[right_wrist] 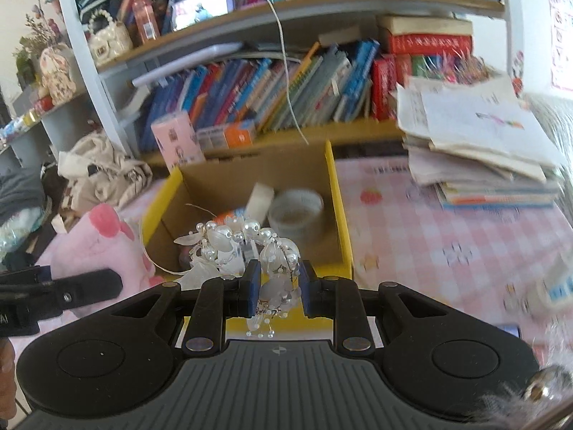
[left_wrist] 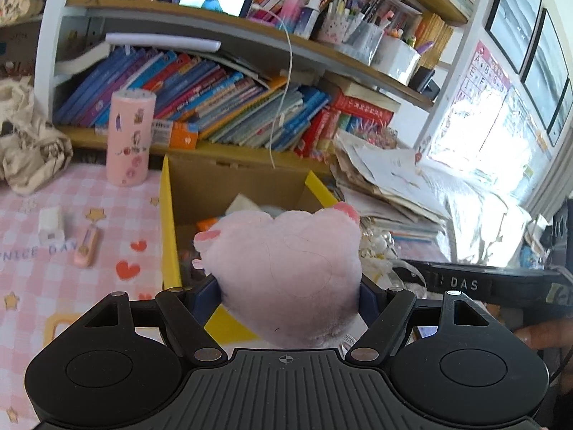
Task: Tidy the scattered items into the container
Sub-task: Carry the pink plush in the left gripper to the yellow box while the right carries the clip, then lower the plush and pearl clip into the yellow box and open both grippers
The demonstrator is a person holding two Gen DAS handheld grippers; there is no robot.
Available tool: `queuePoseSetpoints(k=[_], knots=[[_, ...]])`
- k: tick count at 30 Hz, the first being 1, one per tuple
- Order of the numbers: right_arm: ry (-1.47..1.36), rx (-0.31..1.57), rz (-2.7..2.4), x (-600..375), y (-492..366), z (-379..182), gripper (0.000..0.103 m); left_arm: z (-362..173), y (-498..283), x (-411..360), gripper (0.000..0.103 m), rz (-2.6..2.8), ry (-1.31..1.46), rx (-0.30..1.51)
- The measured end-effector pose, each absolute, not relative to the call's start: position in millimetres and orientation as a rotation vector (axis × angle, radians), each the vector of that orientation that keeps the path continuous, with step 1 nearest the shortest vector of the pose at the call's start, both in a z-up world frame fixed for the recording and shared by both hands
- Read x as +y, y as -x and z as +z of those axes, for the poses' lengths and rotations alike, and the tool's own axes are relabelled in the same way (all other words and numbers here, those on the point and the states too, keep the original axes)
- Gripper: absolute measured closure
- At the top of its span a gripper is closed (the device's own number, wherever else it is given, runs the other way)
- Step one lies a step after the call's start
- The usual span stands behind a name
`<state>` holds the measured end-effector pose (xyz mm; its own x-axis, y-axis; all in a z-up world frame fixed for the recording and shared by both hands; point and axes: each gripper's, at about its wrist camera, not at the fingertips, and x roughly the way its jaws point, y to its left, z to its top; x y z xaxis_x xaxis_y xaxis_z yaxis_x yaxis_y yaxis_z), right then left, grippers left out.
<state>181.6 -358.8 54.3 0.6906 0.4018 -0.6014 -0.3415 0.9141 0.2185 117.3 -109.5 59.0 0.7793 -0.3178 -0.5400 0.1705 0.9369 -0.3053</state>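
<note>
My left gripper [left_wrist: 290, 299] clenched the pink plush [left_wrist: 286, 265], right gripper [right_wrist: 275, 288] the pearl headpiece [right_wrist: 247, 247] | both near the box [right_wrist: 335, 193] front edge | tape rolls [right_wrist: 295, 208] inside; charger [left_wrist: 50, 227], clip [left_wrist: 87, 245] left on tablecloth [left_wrist: 71, 197]

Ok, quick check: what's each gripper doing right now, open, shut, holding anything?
Left gripper: shut on the pink plush toy.
Right gripper: shut on the pearl hair ornament.

The left tongs [left_wrist: 290, 297] grip a pink plush toy [left_wrist: 286, 268] above the near edge of a yellow-rimmed cardboard box [left_wrist: 168, 222]. Left on the tabletop [left_wrist: 71, 251] stands a pink cylinder [left_wrist: 129, 138].
</note>
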Motion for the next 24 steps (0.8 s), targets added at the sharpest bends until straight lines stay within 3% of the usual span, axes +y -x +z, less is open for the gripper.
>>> queuePoseSetpoints(k=[14,24], knots=[[-0.086,0.604,0.45,-333.9,-279.6,63.0,0.082,76.5,-184.5,-112.1,0.026,-0.209,0.156,0.585],[-0.03,0.76,0.491,-310.5,-326.7,21.0,0.082,41.9,-224.8,-120.9,0.025,-0.206,0.102,0.728]])
